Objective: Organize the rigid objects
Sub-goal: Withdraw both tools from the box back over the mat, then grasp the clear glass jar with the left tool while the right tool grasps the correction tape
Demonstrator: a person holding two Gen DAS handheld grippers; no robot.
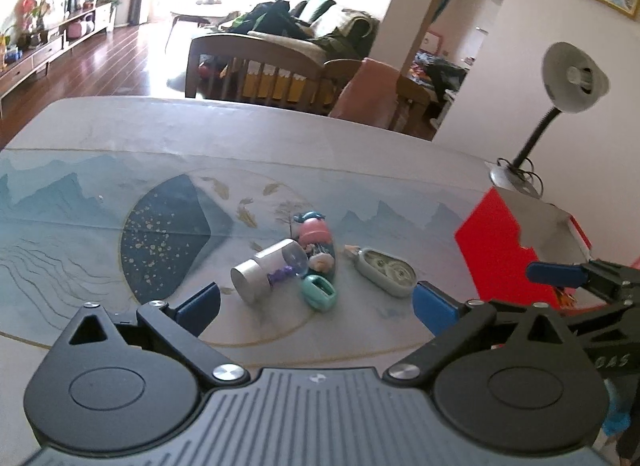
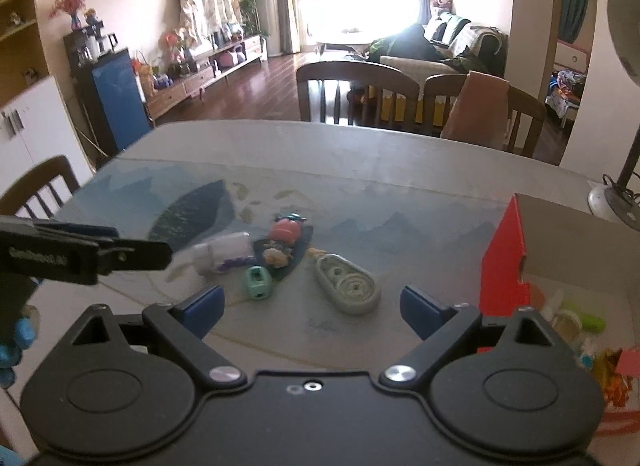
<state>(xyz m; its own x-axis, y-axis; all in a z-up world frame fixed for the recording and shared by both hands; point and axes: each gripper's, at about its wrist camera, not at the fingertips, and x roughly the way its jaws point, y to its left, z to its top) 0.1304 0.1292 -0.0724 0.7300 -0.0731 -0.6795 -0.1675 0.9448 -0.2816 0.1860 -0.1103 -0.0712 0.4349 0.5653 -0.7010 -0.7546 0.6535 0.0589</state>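
Observation:
A small cluster lies mid-table: a silver cylinder with a clear dome point(image 1: 264, 268) point(image 2: 218, 254), a pink doll-like figure on a dark leaf-shaped piece point(image 1: 316, 242) point(image 2: 284, 244), a small teal sharpener point(image 1: 320, 292) point(image 2: 258, 284), and a grey correction-tape dispenser point(image 1: 386, 272) point(image 2: 348, 284). My left gripper point(image 1: 316, 308) is open and empty, just short of the cluster. My right gripper point(image 2: 312, 306) is open and empty, near the dispenser. A red box point(image 1: 504, 242) point(image 2: 560, 266) with several small items inside stands at the right.
A painted landscape mat point(image 1: 80, 225) covers the table. A desk lamp point(image 1: 568, 77) stands at the far right behind the box. Wooden chairs point(image 2: 356, 89) line the far edge, another chair point(image 2: 44, 185) is at the left.

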